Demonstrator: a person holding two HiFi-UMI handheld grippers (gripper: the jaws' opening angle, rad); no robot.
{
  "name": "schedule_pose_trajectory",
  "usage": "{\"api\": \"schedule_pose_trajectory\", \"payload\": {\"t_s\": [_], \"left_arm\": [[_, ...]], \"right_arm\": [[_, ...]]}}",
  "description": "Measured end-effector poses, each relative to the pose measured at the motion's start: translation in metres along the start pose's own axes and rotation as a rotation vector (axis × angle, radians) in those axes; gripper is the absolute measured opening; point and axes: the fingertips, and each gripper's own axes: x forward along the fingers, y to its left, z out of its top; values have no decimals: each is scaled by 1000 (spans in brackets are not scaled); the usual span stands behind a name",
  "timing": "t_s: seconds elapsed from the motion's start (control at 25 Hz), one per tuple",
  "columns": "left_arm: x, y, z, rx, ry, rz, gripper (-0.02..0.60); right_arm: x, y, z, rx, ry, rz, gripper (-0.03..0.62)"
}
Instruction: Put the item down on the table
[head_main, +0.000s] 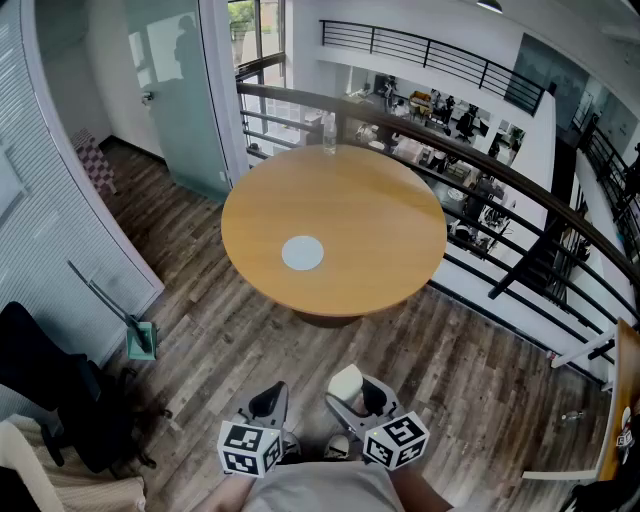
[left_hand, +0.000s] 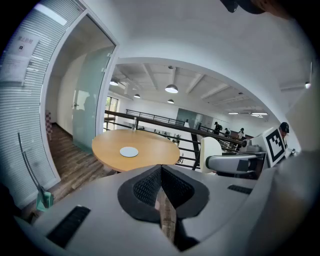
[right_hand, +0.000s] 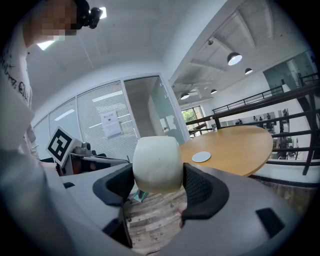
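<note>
Head view: your right gripper (head_main: 358, 398) holds the cream rounded block (head_main: 346, 381) low, well apart from the round wooden tabletop (head_main: 380, 250). Left gripper view: the left gripper (left_hand: 161, 175) has its jaws pressed together, empty. Right gripper view: jaws pinch just the block's lower sides, so a jolt could pop it onto the wood-plank floor (right_hand: 150, 220).

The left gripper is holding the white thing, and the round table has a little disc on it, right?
No, the right gripper holds the white thing; the right gripper view shows it. The round table does have a little disc on it.
</note>
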Motion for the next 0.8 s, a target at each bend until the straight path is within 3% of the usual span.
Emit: {"api": "schedule_pose_trajectory", "payload": {"t_s": [0.8], "left_arm": [[-11, 15, -4, -16, 17, -28, 23]], "right_arm": [[10, 22, 2, 16, -4, 41, 307]]}}
